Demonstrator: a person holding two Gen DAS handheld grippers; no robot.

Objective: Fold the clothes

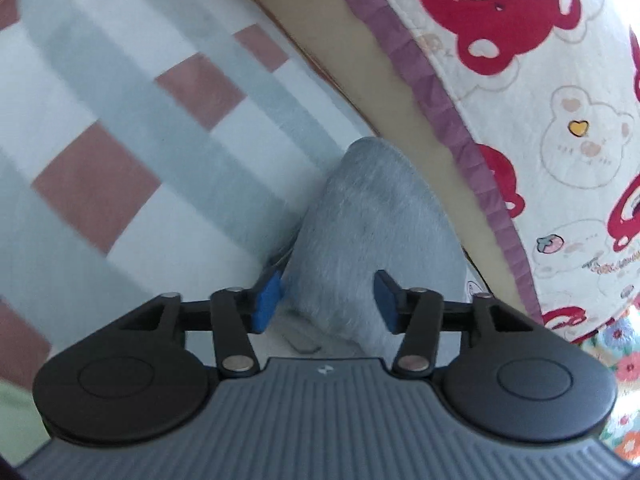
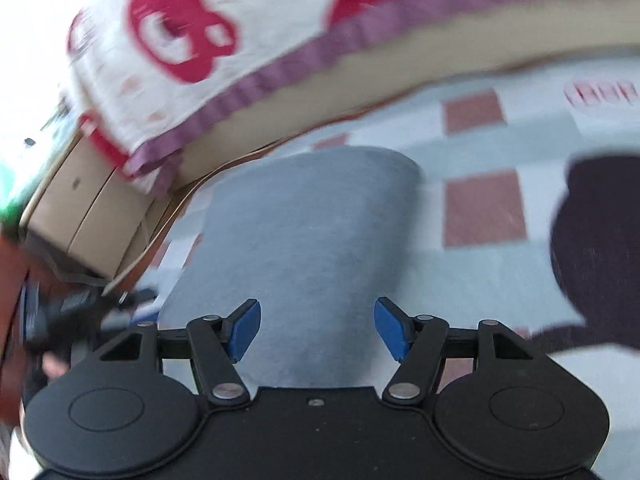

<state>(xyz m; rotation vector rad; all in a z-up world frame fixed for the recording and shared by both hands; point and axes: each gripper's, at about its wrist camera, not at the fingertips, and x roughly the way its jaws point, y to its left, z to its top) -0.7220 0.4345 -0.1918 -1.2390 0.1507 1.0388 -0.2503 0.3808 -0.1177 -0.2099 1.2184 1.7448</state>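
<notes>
Here both tools spread wide: left tool (image 1: 326,304), right tool (image 2: 317,328), above grey garment (image 2: 304,232).

Checked blanket (image 1: 132,128) beside bear-print quilted bedding (image 1: 500,80).

Ahead of your left gripper (image 1: 326,300) the grey garment (image 1: 360,232) fills the gap between the spread pads, but the checked sheet (image 1: 120,120) to its left lies flat and open. To its right the bear quilt (image 1: 520,92) and its purple trim rise as a wall. Your right gripper (image 2: 318,328) faces the same garment; a dark cloth (image 2: 592,248) blocks the right, a box (image 2: 92,216) the left.
</notes>
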